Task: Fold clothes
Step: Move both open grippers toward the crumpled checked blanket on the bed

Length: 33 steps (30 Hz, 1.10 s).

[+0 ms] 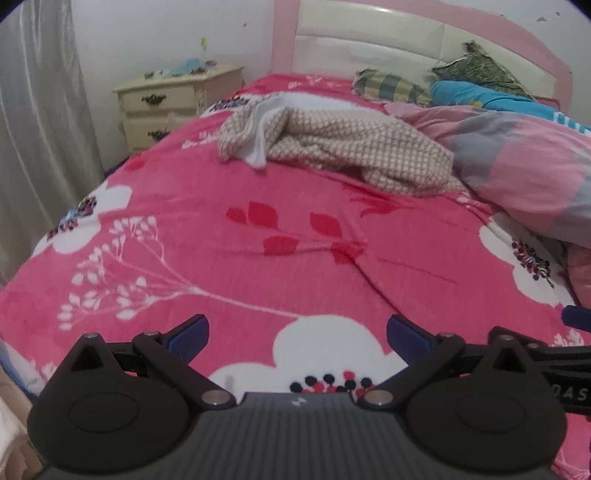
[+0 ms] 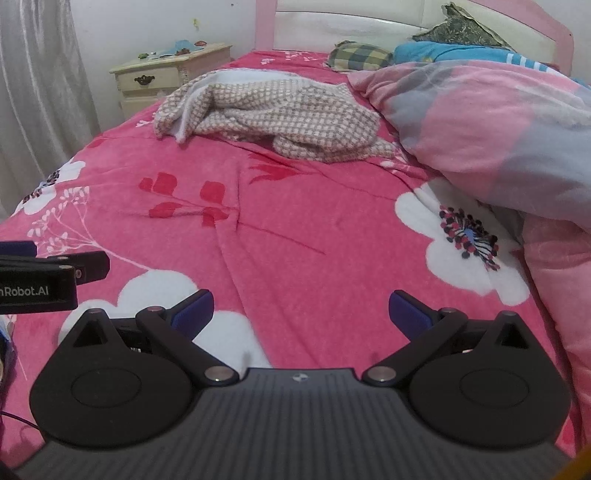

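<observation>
A crumpled beige-and-white checked garment (image 1: 332,147) with a white lining lies in a heap on the far half of the pink floral bed cover (image 1: 258,229). It also shows in the right wrist view (image 2: 280,118). My left gripper (image 1: 297,334) is open and empty, low over the near end of the bed, well short of the garment. My right gripper (image 2: 300,310) is open and empty too, beside the left one. The left gripper's side shows at the left edge of the right wrist view (image 2: 51,277).
A bunched pink-and-grey quilt (image 2: 498,122) fills the right side of the bed. Pillows (image 1: 391,86) lie against the pink headboard (image 1: 406,33). A cream nightstand (image 1: 173,99) stands left of the bed, with a grey curtain (image 1: 40,129) further left.
</observation>
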Tool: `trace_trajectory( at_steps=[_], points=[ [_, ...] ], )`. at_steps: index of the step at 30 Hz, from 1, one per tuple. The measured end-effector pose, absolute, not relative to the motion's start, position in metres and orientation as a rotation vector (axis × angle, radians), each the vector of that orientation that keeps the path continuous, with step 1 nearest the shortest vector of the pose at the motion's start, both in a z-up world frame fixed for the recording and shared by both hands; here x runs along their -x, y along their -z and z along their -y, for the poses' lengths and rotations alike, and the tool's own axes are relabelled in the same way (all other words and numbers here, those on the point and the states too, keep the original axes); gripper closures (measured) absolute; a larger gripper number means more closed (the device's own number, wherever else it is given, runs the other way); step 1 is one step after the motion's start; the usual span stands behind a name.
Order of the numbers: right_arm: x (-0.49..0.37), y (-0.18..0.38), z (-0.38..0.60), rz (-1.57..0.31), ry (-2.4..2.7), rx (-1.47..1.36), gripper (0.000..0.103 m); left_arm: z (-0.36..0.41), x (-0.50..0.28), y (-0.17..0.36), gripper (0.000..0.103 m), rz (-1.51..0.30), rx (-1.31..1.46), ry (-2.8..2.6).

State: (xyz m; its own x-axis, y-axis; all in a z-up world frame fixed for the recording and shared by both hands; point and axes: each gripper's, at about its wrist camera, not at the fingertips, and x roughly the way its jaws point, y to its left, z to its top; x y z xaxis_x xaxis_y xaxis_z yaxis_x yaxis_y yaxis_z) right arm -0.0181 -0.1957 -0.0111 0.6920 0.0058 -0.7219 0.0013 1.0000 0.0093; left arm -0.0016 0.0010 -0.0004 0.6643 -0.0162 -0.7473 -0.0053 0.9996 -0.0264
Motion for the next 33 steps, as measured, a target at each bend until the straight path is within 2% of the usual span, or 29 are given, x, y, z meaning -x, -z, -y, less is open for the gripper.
trace_trajectory(
  at_steps=[10,33],
  points=[
    [0.027,0.005,0.194,-0.707,0.019,0.021,0.002,-0.013,0.006,0.018,0.0,-0.867,0.064,-0.034],
    [0.028,-0.005,0.188,-0.711,0.047,-0.003,0.001,-0.017,0.009,0.013,0.0,-0.908,0.065,-0.08]
  ],
)
